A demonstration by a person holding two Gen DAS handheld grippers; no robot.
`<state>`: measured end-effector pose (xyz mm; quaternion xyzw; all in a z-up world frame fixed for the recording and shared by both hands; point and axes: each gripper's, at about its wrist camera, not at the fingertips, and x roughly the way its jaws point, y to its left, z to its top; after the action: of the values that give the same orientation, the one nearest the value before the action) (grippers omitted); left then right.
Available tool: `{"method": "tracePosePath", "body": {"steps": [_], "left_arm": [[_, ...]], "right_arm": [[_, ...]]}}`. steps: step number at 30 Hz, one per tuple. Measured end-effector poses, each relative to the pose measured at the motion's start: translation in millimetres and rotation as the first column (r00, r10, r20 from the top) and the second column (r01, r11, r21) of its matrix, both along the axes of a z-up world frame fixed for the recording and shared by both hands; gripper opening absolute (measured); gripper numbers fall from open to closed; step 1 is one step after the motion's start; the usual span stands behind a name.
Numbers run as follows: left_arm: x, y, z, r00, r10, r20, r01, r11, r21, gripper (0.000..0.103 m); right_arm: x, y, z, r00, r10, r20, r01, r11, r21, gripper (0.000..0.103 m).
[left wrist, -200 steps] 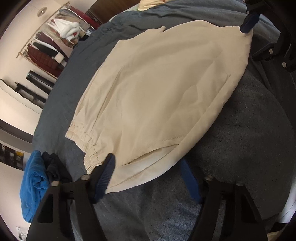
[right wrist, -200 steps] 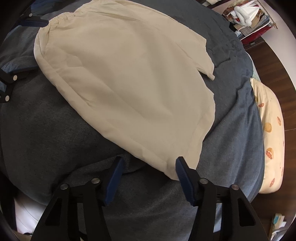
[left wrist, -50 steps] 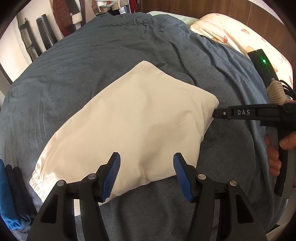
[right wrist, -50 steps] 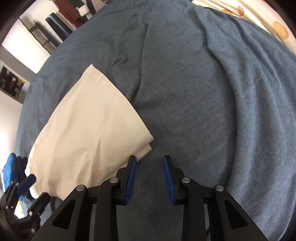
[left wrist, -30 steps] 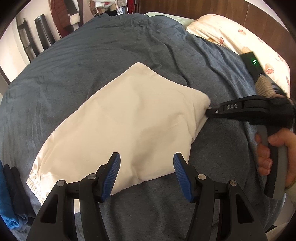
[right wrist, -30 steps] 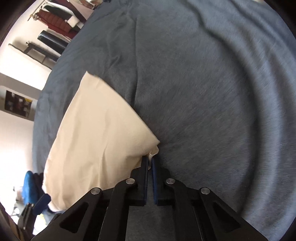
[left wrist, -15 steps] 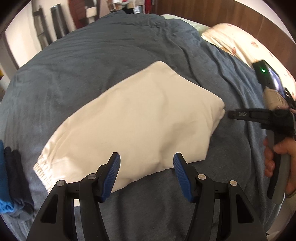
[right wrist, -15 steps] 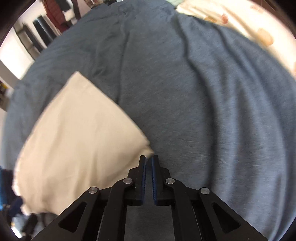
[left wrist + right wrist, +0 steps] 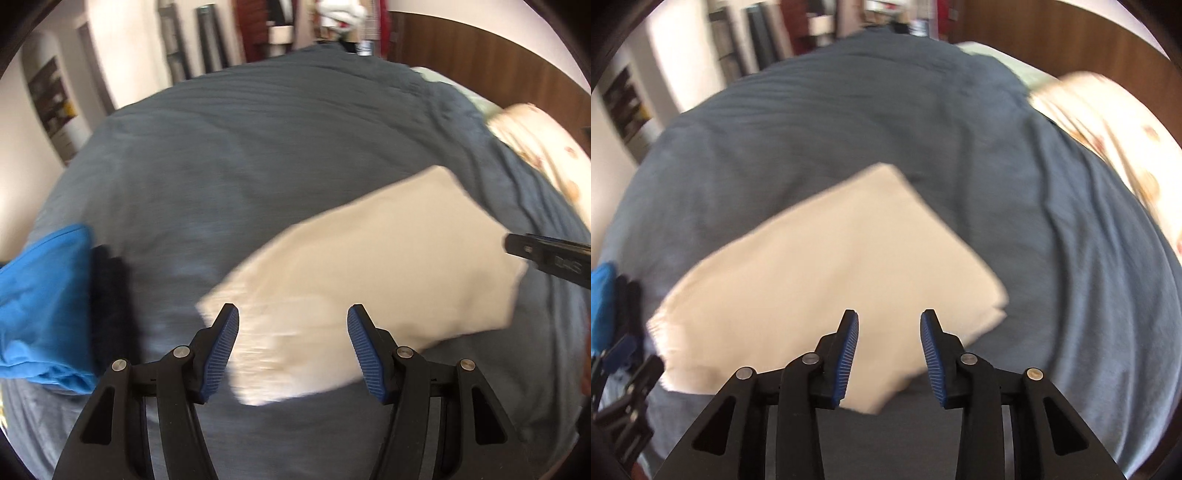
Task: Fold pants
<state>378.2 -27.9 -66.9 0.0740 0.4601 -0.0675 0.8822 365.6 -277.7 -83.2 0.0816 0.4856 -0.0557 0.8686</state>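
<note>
Pants, cream and folded into a flat slab, lie on the grey-blue bedcover, toward its near side; we see them blurred in both wrist views. Starting at the far left of the left wrist view, a bright blue garment sits bunched on the cover with a dark garment just beside it on its right. Next comes our left gripper, jaws spread with nothing pressed between the blue pads; it hangs over the gathered near-left end of the pants. Further right the pants run to a folded corner, and there the black tip of our right gripper shows just beside that corner. In the right wrist view our right gripper has its jaws opening, the pads clear of the cloth, above the near edge of the pants. At the far right lies a pale patterned pillow.
</note>
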Motion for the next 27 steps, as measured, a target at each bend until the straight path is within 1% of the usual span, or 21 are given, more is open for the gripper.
{"method": "tracePosePath", "body": {"steps": [2,4,7,9,13,17,19,21,22,23,24,25,27], "left_arm": [[8.0,22.9,-4.5,0.999,0.039,0.006,-0.039,0.999,0.002,0.06],[16.7,44.1,-11.2,0.997,0.073,-0.002,-0.073,0.997,-0.023,0.059],[29.4,69.3,-23.6,0.994,0.097,-0.044,-0.102,0.988,-0.119,0.058],[35.6,77.8,-31.7,0.994,0.09,-0.064,-0.1,0.981,-0.169,0.053],[44.3,75.0,-45.7,0.997,0.045,-0.07,-0.056,0.986,-0.156,0.047],[47.9,76.2,-54.7,0.997,0.015,-0.081,-0.028,0.987,-0.159,0.047],[51.8,76.5,-59.3,0.996,0.004,-0.09,-0.018,0.988,-0.154,0.044],[53.5,76.2,-61.7,0.995,-0.014,-0.097,-0.002,0.986,-0.166,0.032],[54.0,74.7,-62.5,0.995,-0.023,-0.101,0.005,0.986,-0.168,0.03],[53.9,72.7,-62.4,0.995,-0.025,-0.097,0.01,0.989,-0.15,0.028],[52.6,70.9,-60.5,0.996,-0.03,-0.083,0.019,0.991,-0.129,0.021],[51.0,69.2,-56.8,0.997,-0.039,-0.062,0.032,0.993,-0.111,0.02],[51.1,68.8,-48.9,0.998,-0.045,-0.033,0.04,0.993,-0.115,0.019]], "right_arm": [[4.6,27.6,1.7,0.998,0.059,0.008,-0.059,0.998,0.001,0.036],[10.7,55.4,0.9,0.993,0.121,0.014,-0.121,0.993,0.013,0.036],[23.6,84.2,-3.8,0.985,0.173,0.012,-0.174,0.984,0.036,0.036],[31.6,99.2,-9.4,0.98,0.197,0.007,-0.197,0.979,0.051,0.036],[41.7,122.5,-14.6,0.974,0.226,-0.001,-0.225,0.973,0.055,0.036],[44.5,128.8,-19.0,0.972,0.234,-0.009,-0.233,0.971,0.045,0.036],[47.8,126.9,-23.4,0.972,0.233,-0.018,-0.232,0.972,0.042,0.036],[49.5,125.9,-26.7,0.972,0.231,-0.029,-0.23,0.972,0.045,0.036],[49.8,125.7,-28.0,0.973,0.23,-0.035,-0.228,0.972,0.047,0.036],[49.5,125.6,-30.1,0.973,0.229,-0.041,-0.226,0.973,0.052,0.036],[52.5,125.9,-31.4,0.973,0.227,-0.046,-0.224,0.973,0.056,0.036],[52.6,125.7,-32.7,0.973,0.227,-0.05,-0.224,0.973,0.059,0.036],[53.6,125.6,-34.5,0.973,0.226,-0.053,-0.222,0.973,0.06,0.036]]}}
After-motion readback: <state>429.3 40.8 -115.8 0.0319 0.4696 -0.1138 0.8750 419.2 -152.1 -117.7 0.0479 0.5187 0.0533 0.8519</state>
